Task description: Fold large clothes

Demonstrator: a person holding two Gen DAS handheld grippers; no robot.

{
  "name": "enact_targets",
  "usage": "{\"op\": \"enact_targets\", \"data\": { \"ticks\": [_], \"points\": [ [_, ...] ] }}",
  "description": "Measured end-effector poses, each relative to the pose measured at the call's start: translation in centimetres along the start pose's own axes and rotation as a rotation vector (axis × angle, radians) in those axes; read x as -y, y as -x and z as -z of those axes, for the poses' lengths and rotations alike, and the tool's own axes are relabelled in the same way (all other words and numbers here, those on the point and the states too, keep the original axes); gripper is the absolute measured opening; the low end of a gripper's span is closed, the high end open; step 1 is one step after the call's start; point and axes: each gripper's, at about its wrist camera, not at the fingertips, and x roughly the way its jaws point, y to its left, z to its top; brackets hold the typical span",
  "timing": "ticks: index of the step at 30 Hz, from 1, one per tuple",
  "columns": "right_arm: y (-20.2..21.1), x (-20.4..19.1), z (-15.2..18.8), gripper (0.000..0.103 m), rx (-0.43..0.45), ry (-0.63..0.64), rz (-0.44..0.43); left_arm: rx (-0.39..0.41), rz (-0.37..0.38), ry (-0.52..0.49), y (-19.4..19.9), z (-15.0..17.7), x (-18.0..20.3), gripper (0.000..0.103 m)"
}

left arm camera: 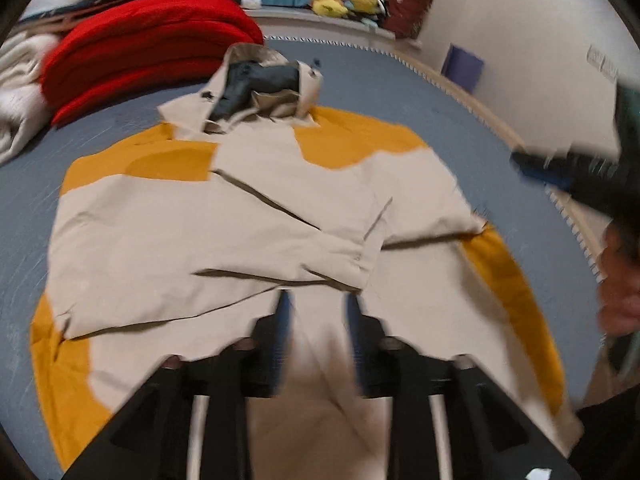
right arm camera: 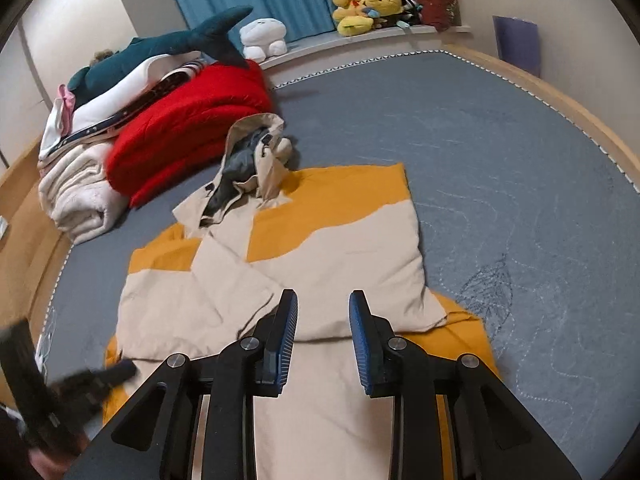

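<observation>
A beige and mustard-yellow hooded jacket (left arm camera: pixel 256 232) lies flat on the grey-blue bed, both sleeves folded across its body, hood (left arm camera: pixel 260 88) at the far end. It also shows in the right wrist view (right arm camera: pixel 320 264). My left gripper (left arm camera: pixel 318 300) is open and empty above the jacket's lower middle; this view is motion-blurred. My right gripper (right arm camera: pixel 323 300) is open and empty above the jacket's lower part. The right gripper shows blurred at the right edge of the left wrist view (left arm camera: pixel 532 164). The left gripper shows blurred at lower left in the right wrist view (right arm camera: pixel 116 372).
A red folded duvet (right arm camera: pixel 192 128) and white blankets (right arm camera: pixel 80 200) lie at the bed's far left, with a shark plush (right arm camera: pixel 168 44) on top. Plush toys (right arm camera: pixel 368 8) sit on a shelf by blue curtains. The bed's wooden edge (right arm camera: pixel 580 120) runs along the right.
</observation>
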Motion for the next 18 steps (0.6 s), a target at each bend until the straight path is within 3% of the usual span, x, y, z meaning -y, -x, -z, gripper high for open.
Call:
{"op": "enact_targets", "data": {
  "ticks": [1, 2, 9, 10, 11, 13, 18],
  "points": [
    [0.0, 0.3, -0.2, 0.028, 0.005, -0.01, -0.006, -0.022, -0.025, -0.006, -1.5, 0.0, 0.7, 0.058],
    [0.0, 0.6, -0.3, 0.028, 0.003, -0.016, -0.007, -0.045, -0.05, -0.011, -2.9, -0.1, 1.2, 0.064],
    [-2.7, 2.6, 0.2, 0.028, -0.132, -0.069, 0.002, -0.125, -0.211, -0.174, -9.7, -1.0, 5.5, 0.064],
    [-3.1, 2.9, 0.4, 0.028, -0.149, -0.083, 0.001, -0.123, -0.219, -0.171, -9.7, -1.3, 5.3, 0.046],
    [-3.5, 3.2, 0.7, 0.028, -0.165, -0.103, -0.003, -0.119, -0.213, -0.164, -9.4, -1.5, 5.0, 0.022],
    [-4.4, 3.9, 1.2, 0.028, -0.203, -0.143, -0.014, -0.101, -0.187, -0.145, -7.6, -2.0, 3.9, 0.012],
    [-5.6, 4.2, 1.9, 0.028, -0.247, -0.186, -0.032, 0.019, -0.134, 0.013, 1.5, -3.3, -1.6, 0.007]
  ]
}}
